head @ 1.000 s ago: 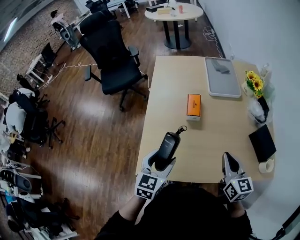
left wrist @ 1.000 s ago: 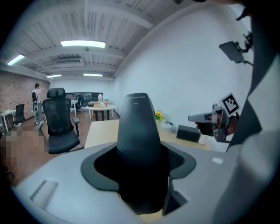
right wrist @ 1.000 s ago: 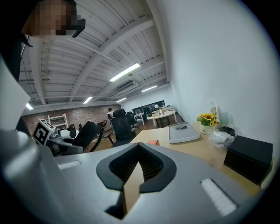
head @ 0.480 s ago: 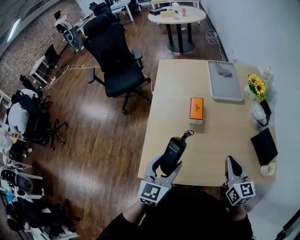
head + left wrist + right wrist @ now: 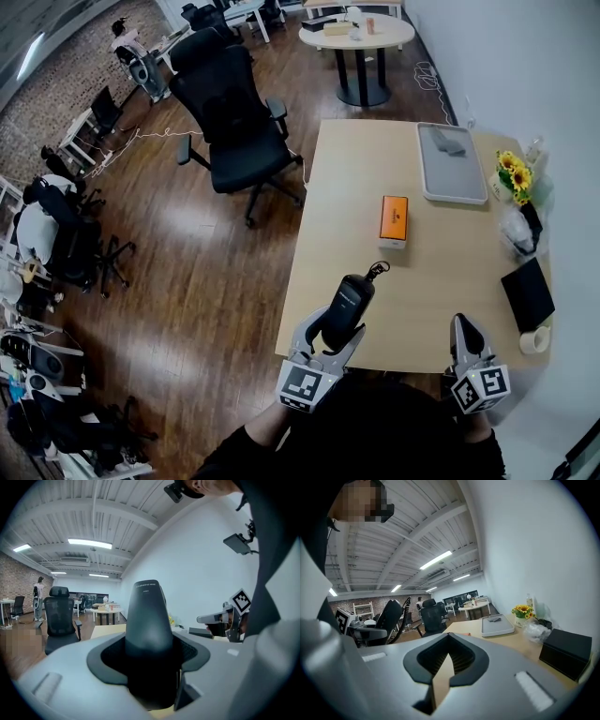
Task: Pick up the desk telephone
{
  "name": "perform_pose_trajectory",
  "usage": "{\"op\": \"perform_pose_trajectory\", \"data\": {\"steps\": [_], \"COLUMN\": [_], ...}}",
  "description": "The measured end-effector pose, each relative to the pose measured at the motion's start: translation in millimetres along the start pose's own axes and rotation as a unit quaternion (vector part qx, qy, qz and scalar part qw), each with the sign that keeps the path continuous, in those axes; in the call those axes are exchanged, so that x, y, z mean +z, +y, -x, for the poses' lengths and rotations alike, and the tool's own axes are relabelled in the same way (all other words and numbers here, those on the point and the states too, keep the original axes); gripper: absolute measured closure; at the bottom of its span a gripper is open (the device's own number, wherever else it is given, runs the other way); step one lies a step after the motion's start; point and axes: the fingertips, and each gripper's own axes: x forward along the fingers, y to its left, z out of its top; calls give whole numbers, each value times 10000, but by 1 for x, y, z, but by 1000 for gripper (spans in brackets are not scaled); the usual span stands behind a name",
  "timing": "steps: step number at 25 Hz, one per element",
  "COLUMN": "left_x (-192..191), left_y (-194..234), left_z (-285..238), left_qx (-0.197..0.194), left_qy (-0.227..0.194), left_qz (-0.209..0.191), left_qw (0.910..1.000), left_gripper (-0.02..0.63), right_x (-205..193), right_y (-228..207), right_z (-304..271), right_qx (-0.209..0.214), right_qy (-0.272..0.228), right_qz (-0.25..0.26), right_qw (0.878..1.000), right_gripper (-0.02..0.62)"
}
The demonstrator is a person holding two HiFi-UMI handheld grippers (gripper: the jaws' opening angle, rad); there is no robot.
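Observation:
The black telephone handset (image 5: 345,302) stands tilted over the near left part of the wooden table (image 5: 356,178), its curly cord end (image 5: 377,272) at the far tip. My left gripper (image 5: 328,337) is shut on the handset's lower half. In the left gripper view the handset (image 5: 149,625) fills the space between the jaws and points upward. My right gripper (image 5: 466,330) hovers at the table's near right edge, jaws together with nothing between them; in the right gripper view (image 5: 447,660) only a thin slit of table shows. No telephone base is visible.
An orange box (image 5: 394,217) lies mid-table. A grey tray (image 5: 451,161) sits at the far right, sunflowers (image 5: 513,171) and a plastic bag beside it. A black box (image 5: 529,289) and a tape roll (image 5: 534,338) are near the right edge. A black office chair (image 5: 232,108) stands left of the table.
Over the last second my left gripper shifted slightly right and up with the handset in it; since half a second ago it holds still. The right gripper has barely moved.

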Motion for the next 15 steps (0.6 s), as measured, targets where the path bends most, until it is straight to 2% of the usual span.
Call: {"op": "perform_pose_trajectory", "data": {"steps": [15], "left_x": [-4], "left_y": [2], "left_z": [4], "left_qx": [63], "left_qy": [85], "left_qz": [-45], "left_qw": [9999], "left_gripper": [345], "right_x": [-3], "right_y": [4], "right_z": [-2], "right_qx": [73], "right_qy": [40], "right_qz": [-3], "right_qw": [10000], "right_gripper": [595]}}
